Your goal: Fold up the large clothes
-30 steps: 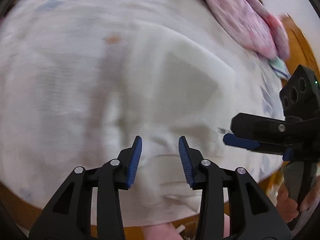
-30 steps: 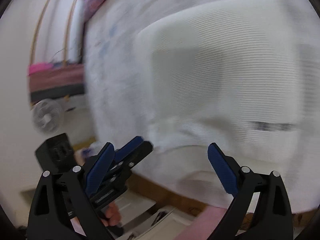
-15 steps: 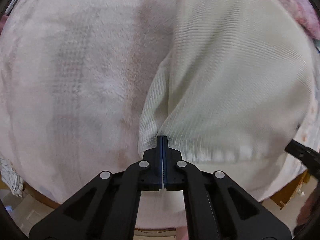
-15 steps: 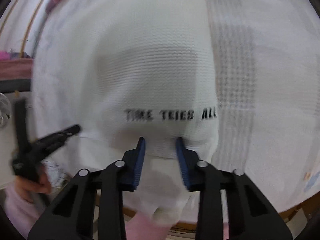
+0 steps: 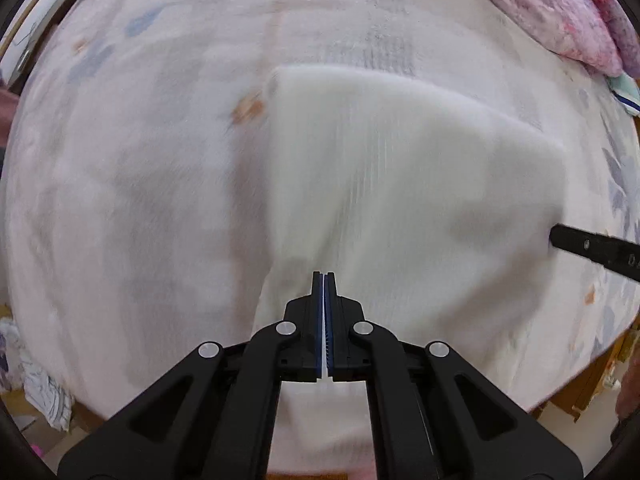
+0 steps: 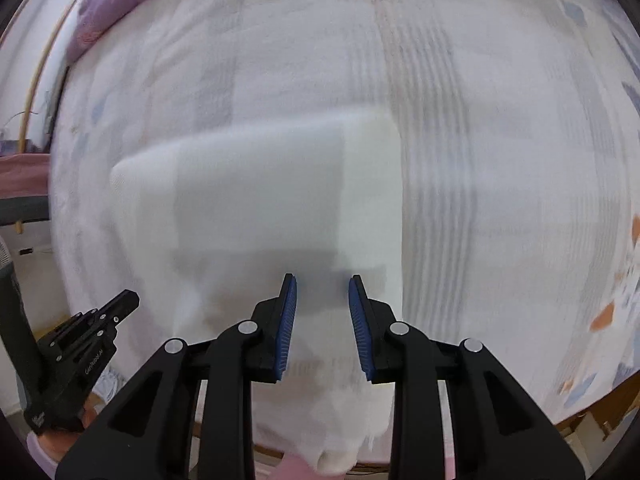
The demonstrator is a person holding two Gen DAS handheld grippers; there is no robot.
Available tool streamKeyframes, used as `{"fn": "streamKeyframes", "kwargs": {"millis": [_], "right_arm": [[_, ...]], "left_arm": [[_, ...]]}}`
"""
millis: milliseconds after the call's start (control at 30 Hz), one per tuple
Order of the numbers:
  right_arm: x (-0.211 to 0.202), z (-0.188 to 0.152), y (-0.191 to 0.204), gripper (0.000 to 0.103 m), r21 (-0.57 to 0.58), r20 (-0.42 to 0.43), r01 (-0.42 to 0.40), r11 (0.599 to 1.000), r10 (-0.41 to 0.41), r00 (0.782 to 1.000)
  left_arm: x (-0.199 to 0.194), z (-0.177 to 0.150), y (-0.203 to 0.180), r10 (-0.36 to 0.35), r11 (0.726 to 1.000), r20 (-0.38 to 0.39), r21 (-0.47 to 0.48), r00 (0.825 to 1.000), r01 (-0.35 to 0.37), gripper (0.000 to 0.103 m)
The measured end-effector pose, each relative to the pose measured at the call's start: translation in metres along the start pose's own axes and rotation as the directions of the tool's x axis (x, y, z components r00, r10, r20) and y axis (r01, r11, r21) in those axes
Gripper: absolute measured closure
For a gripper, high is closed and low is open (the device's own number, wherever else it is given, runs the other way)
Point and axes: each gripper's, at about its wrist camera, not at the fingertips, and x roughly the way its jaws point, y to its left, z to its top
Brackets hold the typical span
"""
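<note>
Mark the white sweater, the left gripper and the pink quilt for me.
white sweater (image 5: 400, 168): left wrist view, middle of the knit panel.
left gripper (image 5: 324, 280): left wrist view, the closed fingertips pinching cloth.
pink quilt (image 5: 560, 12): left wrist view, its bunched middle, upper right.

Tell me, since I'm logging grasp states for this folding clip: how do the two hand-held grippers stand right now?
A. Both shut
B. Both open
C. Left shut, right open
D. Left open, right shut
C: the left hand-held gripper has its blue pads pressed together on the white knit garment, while the right hand-held gripper shows a clear gap between its pads.
</note>
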Motion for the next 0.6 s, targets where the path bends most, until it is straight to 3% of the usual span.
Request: {"fn": "streamKeyframes", "kwargs": {"millis": [67,167,233,300,433,533,600], "right_arm": [[0.029,0.021,-0.004,0.077,0.046,-0.055,0.034,0.998,-0.032,0.998],[0.060,0.033,-0.014,0.077,0.100,-0.107,0.019,0.995,-0.008,0.994],[0.058,0.036,-0.007,0.077,0.111,-0.131,0.049,0.993,-0.034,0.991],[0.049,0.036,-0.004,0.075,0.119,-0.145,0.052,0.992,-0.034,0.989],[0.008,0.046,0.003,0.073,0.164,-0.077,-0.040,0.986,0.053,0.996],[0.007,0.063,0.007,0.073,0.162,-0.075,-0.046,0.986,0.058,0.995],[0.033,0.086,0.005,0.074,0.185,-0.117,-0.013,0.983,0.035,0.993]], "left_arm": [[0.029,0.017,-0.004,0.030,1.000,-0.033,0.000,0.999,-0.030,0.100],[0.067,0.038,-0.007,0.043,0.999,-0.095,0.020,0.995,-0.041,0.100],[0.062,0.042,-0.009,0.049,0.998,-0.120,0.038,0.992,-0.045,0.100],[0.038,0.041,-0.007,0.041,0.998,-0.096,0.050,0.995,-0.037,0.100],[-0.006,0.053,-0.009,-0.019,0.999,-0.007,0.043,1.000,0.019,0.100],[0.001,0.088,-0.018,-0.008,0.999,0.018,0.036,1.000,0.008,0.100],[0.030,0.108,-0.025,0.010,0.999,-0.023,0.035,1.000,-0.009,0.100]]}}
